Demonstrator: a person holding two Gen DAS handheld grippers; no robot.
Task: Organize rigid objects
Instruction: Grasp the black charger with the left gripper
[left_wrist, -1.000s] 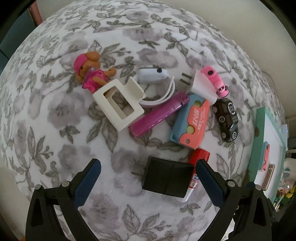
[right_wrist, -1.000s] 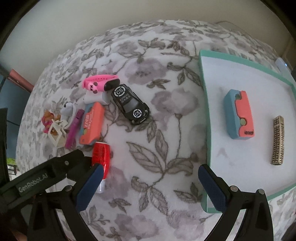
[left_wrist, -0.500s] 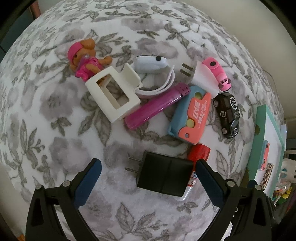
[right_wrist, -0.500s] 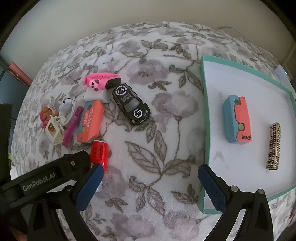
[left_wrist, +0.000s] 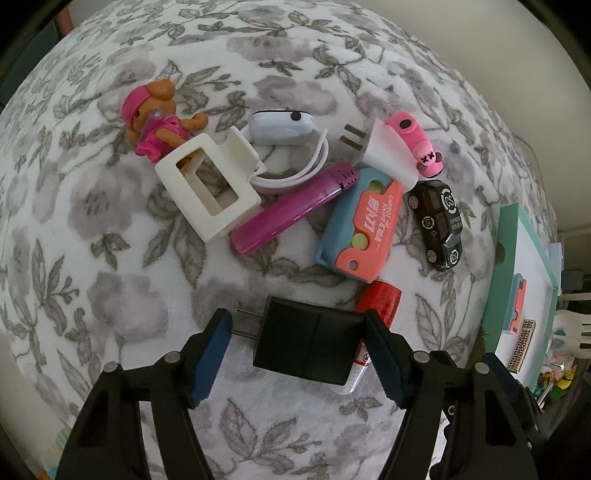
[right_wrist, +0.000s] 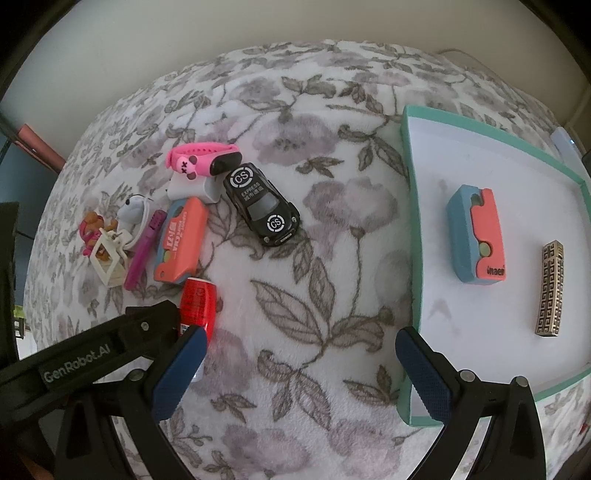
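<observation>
A black plug charger (left_wrist: 306, 343) lies on the floral cloth, its prongs pointing left. My left gripper (left_wrist: 299, 350) points down over it, its jaws closing with the charger between them. The right pad (left_wrist: 380, 354) is at the charger's edge. The left pad (left_wrist: 214, 354) stands by the prongs, not pressing. A red-capped tube (left_wrist: 378, 301) lies partly under the charger. My right gripper (right_wrist: 299, 369) hangs open over bare cloth, left of the teal-rimmed tray (right_wrist: 410, 221). The tray holds a blue-and-orange cutter (right_wrist: 476, 236) and a bronze patterned bar (right_wrist: 550, 288).
Beyond the charger lies a cluster: a white frame (left_wrist: 210, 188), a pink doll (left_wrist: 155, 118), a white corded gadget (left_wrist: 280, 125), a purple lighter (left_wrist: 291, 206), an orange carrot knife (left_wrist: 362, 229), a white plug with a pink band (left_wrist: 399, 144) and a black toy car (left_wrist: 439, 225).
The left jaws have narrowed from wide open to close around the black charger. The right gripper has stayed in place.
</observation>
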